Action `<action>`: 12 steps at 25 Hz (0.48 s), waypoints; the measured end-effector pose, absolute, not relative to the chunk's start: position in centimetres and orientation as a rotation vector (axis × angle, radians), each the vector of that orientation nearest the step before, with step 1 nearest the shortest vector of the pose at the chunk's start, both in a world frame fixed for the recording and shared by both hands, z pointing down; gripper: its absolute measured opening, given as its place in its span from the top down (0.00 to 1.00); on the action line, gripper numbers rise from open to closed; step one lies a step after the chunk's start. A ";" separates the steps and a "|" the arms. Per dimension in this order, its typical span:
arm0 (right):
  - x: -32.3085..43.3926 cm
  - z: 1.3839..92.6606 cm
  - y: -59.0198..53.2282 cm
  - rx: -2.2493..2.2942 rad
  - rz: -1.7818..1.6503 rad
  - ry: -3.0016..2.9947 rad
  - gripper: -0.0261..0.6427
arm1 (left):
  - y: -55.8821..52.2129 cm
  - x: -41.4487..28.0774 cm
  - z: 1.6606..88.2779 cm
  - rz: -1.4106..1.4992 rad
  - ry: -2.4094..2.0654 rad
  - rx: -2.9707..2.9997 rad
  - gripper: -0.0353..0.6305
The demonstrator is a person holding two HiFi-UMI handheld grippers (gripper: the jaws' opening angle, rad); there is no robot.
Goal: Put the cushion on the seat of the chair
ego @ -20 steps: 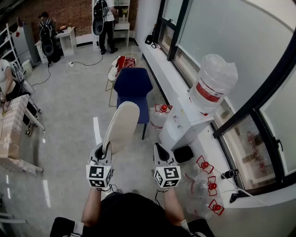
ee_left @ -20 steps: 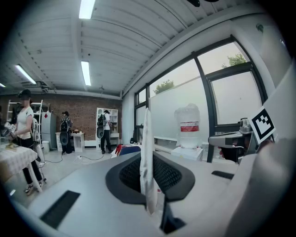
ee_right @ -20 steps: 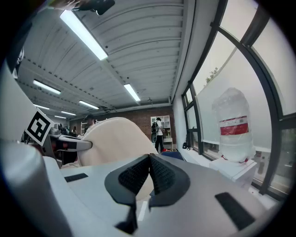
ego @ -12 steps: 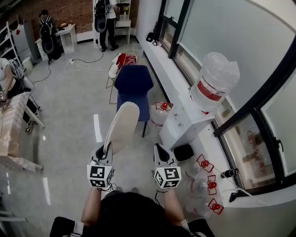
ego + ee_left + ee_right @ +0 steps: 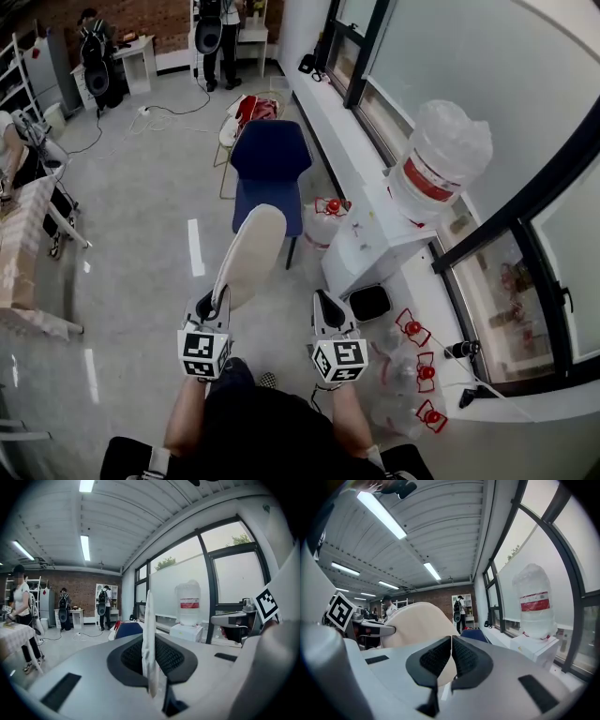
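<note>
- A person stands on an office floor, seen from above, holding a gripper in each hand.
- The left gripper (image 5: 210, 302) is narrowed onto the near edge of a cream cushion (image 5: 246, 258). In the left gripper view the cushion (image 5: 149, 639) stands edge-on between the pads.
- The right gripper (image 5: 322, 300) is closed, pads together with nothing between them, just beside the cushion.
- The cushion sticks out forward, in the air, towards a blue chair (image 5: 270, 159) that stands ahead beside a water dispenser (image 5: 436, 169).
- Since a moment ago little has changed: the grip is the same, and the chair sits only slightly higher in the head view.
- Judgement: the carry is under way, and the cushion is not yet over the seat.
</note>
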State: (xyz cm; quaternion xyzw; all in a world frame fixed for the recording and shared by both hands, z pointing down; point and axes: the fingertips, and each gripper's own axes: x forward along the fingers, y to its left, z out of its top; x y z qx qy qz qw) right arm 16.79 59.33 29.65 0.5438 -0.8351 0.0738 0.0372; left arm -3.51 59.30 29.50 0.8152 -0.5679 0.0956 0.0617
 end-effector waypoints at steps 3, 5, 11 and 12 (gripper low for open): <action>16.9 30.2 58.3 1.665 0.251 -2.560 0.91 | 58.2 -3.6 29.9 0.295 -1.718 2.454 0.88; 17.0 30.6 57.2 1.665 0.259 -2.562 0.91 | 57.2 -3.6 30.4 0.302 -1.715 2.447 0.88; 17.1 31.7 52.3 1.674 0.282 -2.543 0.91 | 51.6 -3.6 31.6 0.329 -1.682 2.441 0.88; 17.2 31.8 51.0 1.682 0.284 -2.538 0.91 | 50.3 -3.5 31.6 0.330 -1.672 2.447 0.88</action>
